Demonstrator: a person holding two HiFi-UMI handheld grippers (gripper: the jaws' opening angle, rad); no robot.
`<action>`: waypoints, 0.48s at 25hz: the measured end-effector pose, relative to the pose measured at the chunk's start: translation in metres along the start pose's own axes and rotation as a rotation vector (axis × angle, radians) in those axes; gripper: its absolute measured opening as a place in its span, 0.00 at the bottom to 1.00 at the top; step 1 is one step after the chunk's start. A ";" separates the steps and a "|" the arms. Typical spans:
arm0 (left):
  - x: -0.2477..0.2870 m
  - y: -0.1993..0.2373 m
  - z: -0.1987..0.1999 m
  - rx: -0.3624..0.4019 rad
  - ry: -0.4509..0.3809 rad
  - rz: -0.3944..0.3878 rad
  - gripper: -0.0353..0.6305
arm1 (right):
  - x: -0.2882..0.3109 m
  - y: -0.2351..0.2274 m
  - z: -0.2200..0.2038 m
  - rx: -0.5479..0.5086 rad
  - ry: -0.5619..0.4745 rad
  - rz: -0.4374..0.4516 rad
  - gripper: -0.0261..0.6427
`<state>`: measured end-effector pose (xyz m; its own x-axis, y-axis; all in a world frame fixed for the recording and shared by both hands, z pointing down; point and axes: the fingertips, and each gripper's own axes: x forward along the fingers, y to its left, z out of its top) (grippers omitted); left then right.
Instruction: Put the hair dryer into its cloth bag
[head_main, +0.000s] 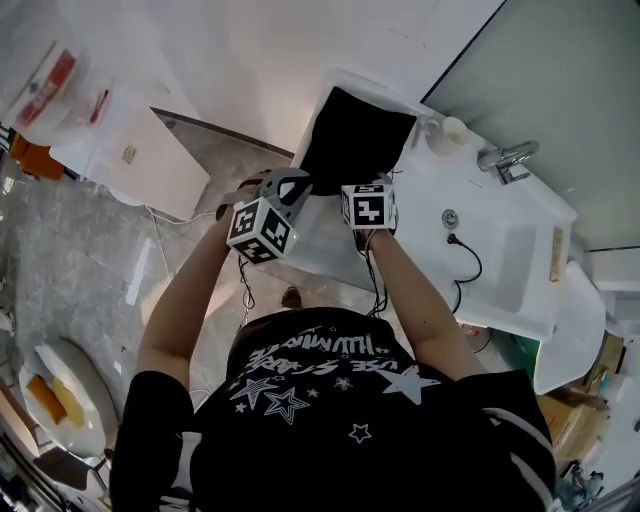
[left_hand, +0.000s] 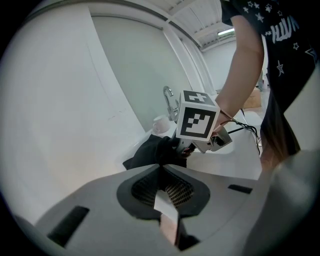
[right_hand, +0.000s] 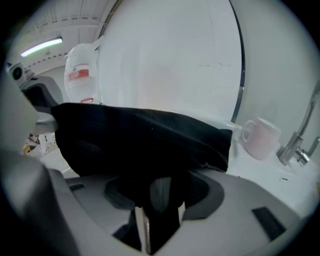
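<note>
Spanning most of the head view, a white washbasin counter (head_main: 420, 215) carries everything. The black cloth bag (head_main: 355, 140) sits at its far left end, with its near edge lifted off the top. Both grippers are on that near edge, likely to pull the mouth apart so something can go in. The left gripper (head_main: 290, 186) is at the bag's near left corner, jaws closed right down. Its own view shows cloth running up to the tips, so I read it as pinching the hem, though I'm not fully sure. The right gripper (head_main: 372, 185) is at the near right corner, jaws clamped on a fold of black cloth, and the bag's upper edge is fairly taut between the two. No view shows the hair dryer, so I can't tell if it's inside the bag or off frame. A pale mug (right_hand: 261, 137) and a tap (head_main: 508, 158) stand by the far edge, right of the bag and clear of it. A thin black cable (head_main: 470, 255) lies across the basin, maybe the dryer's cord, but I can't confirm that.
</note>
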<state>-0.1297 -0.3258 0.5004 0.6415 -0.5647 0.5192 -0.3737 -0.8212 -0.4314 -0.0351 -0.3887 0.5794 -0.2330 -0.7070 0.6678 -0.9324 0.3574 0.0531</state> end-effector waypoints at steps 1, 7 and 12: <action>0.000 0.000 -0.002 -0.009 0.006 0.005 0.09 | 0.001 0.001 0.000 -0.005 0.004 0.001 0.35; 0.002 0.000 -0.007 -0.044 0.023 0.030 0.09 | 0.001 0.003 -0.002 0.035 -0.001 0.035 0.35; 0.003 0.002 -0.010 -0.076 0.045 0.065 0.09 | -0.013 0.003 -0.003 0.086 -0.041 0.070 0.36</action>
<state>-0.1351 -0.3299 0.5085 0.5843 -0.6185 0.5255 -0.4640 -0.7858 -0.4089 -0.0337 -0.3772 0.5733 -0.3080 -0.7073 0.6362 -0.9334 0.3542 -0.0581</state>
